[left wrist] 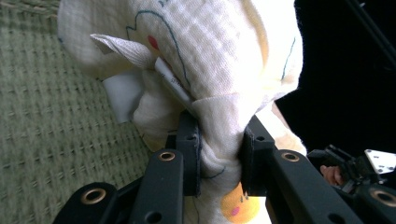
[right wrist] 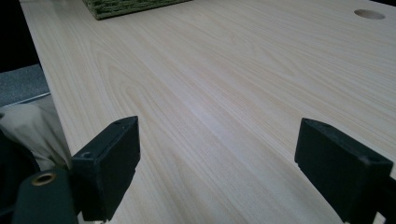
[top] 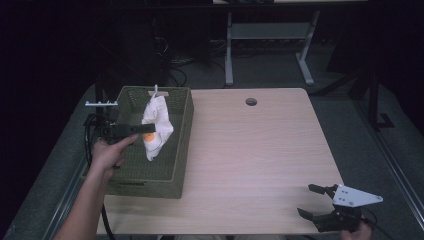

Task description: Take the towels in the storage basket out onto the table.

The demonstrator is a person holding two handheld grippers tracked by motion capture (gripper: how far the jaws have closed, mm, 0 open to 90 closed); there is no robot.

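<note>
Nearest the high camera, at about 5 o'clock on the worktop (top: 260,150), the right tool (top: 312,200) sits low over the bare wood with its jaws spread wide and nothing between them. Its own view shows both black pads well apart above the pale woodgrain, touching no object; a corner of the green basket (right wrist: 135,7) lies far off at 11 o'clock and the round cable hole (right wrist: 369,14) at 1 o'clock.

At 9 o'clock in the high view, the left hand (top: 107,152) holds the left tool (top: 150,129) over the woven green basket (top: 182,145). Its jaws are clamped on a white cloth (top: 156,127) printed with an orange spot, which hangs over the basket's interior. In the left gripper view the pads pinch a bunched fold of the cloth (left wrist: 210,70), with a white label beside it and the basket weave at the left.
</note>
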